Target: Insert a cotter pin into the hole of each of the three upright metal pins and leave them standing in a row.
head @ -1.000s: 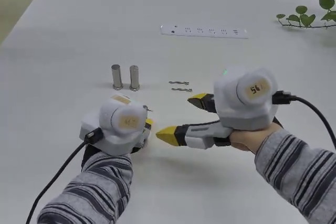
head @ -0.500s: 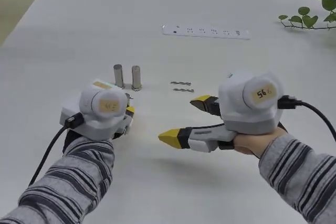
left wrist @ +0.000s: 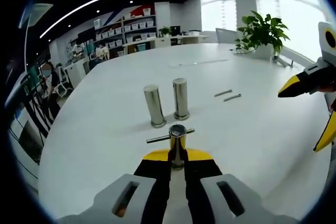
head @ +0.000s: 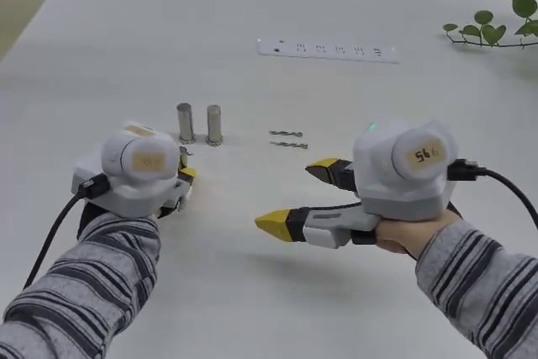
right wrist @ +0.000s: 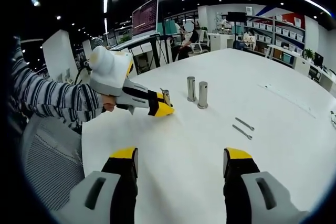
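- My left gripper (left wrist: 177, 157) has its jaws closed on one metal pin (left wrist: 177, 139). It's upright, and a cotter pin (left wrist: 160, 138) is already through its hole, poking out sideways.
- Whether its base touches the bench (left wrist: 94, 129) I cannot tell, because my own jaws hide it.
- Just beyond it stand one bare pin (left wrist: 154, 106) and a second bare pin (left wrist: 180, 98), side by side and close together.
- My right gripper (right wrist: 181, 157) hangs with its jaws wide open, nothing in them, well apart from the pins.
- Two loose cotter pins (right wrist: 244, 124) lie flat on the bench near the bare pins, waiting.
- As I read it, the job now is parking this finished pin in line with the other two.
- To do it well, I come straight down with the shaft vertical and seat the base flat before I loosen.
- I turn the cotter pin's ends away from the neighbour so nothing gets knocked.
- I open slowly and evenly, then back straight out, since a sideways drag would likely tip it.
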`<state>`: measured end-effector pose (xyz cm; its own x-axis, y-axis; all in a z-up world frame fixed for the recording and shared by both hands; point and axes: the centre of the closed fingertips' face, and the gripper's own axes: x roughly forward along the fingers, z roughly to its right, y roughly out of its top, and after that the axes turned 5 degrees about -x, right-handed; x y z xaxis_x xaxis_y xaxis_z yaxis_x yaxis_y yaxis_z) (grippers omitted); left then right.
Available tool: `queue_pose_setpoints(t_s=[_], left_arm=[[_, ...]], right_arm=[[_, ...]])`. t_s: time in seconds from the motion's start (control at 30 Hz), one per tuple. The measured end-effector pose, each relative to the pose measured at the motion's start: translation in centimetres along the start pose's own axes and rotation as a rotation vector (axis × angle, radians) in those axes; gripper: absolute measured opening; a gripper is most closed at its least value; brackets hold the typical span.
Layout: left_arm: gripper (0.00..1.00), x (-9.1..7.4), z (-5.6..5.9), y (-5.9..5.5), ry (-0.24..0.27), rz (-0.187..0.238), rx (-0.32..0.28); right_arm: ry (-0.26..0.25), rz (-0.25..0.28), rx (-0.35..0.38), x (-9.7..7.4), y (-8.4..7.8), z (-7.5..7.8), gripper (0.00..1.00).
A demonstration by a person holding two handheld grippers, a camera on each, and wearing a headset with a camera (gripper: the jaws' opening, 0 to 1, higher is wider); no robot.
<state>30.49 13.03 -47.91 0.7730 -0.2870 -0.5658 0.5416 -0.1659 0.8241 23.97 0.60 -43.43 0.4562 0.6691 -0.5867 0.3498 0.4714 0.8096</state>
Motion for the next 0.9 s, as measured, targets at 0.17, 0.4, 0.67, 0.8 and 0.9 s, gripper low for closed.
queue_pose_setpoints(t_s=[0.17,0.4,0.67,0.8,0.9], left_arm=[[0.05,-0.03,-0.13,0.04,0.001,0.003,-0.009],[0.05,-0.03,-0.14,0.04,0.005,0.003,-0.006],[0.06,0.01,-0.25,-0.05,0.015,0.009,-0.015],[0.06,0.03,-0.27,-0.09,0.022,0.006,-0.023],[0.06,0.03,-0.39,-0.09,0.040,0.007,-0.041]], right_arm=[[0.000,-0.007,0.004,-0.01,-0.25,0.09,0.63],[0.002,-0.015,0.003,0.13,-0.35,0.05,0.63],[0.008,-0.028,0.007,0.19,-0.77,-0.13,0.63],[0.010,-0.034,0.008,0.17,-0.98,-0.15,0.63],[0.008,-0.033,0.009,0.12,-1.00,-0.11,0.63]])
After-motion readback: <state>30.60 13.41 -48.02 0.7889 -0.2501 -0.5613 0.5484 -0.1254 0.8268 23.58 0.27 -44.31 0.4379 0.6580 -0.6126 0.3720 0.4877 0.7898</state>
